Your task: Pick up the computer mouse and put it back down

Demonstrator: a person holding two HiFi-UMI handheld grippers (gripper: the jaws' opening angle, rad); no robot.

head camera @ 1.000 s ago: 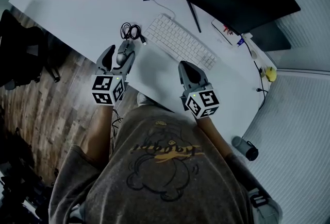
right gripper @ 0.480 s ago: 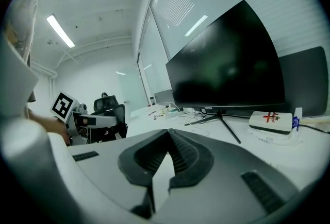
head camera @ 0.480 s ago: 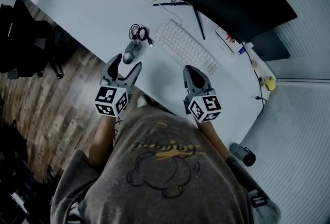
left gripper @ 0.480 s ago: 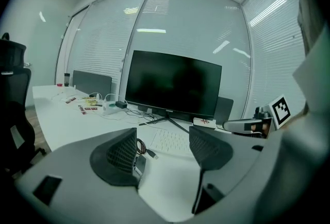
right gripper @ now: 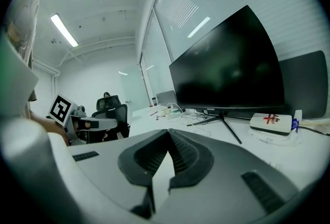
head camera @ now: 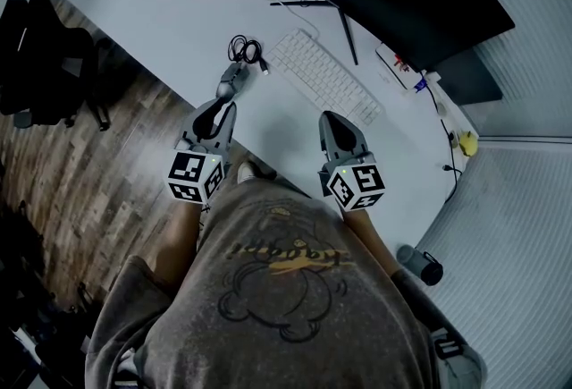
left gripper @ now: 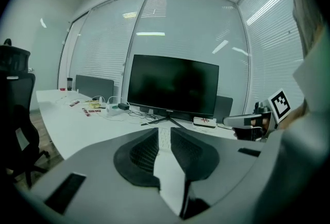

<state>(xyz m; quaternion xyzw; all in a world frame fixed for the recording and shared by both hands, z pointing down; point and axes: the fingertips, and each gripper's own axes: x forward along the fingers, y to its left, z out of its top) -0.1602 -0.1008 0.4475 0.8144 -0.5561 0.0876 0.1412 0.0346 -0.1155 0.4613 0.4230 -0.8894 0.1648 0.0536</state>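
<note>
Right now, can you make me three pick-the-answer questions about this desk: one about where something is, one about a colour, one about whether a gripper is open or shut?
1. Where is the small grey computer mouse?
A) on the white desk, left of the slim flat keyboard
B) on top of that keyboard
C) inside a box

2. What colour is the keyboard?
A) red
B) white
C) black

3. How is the right gripper?
A) wide open
B) shut on the mouse
C) shut and empty

Answers: A, it lies by the coiled black cable; B, its keys are white; C, its jaws meet with nothing between.
</note>
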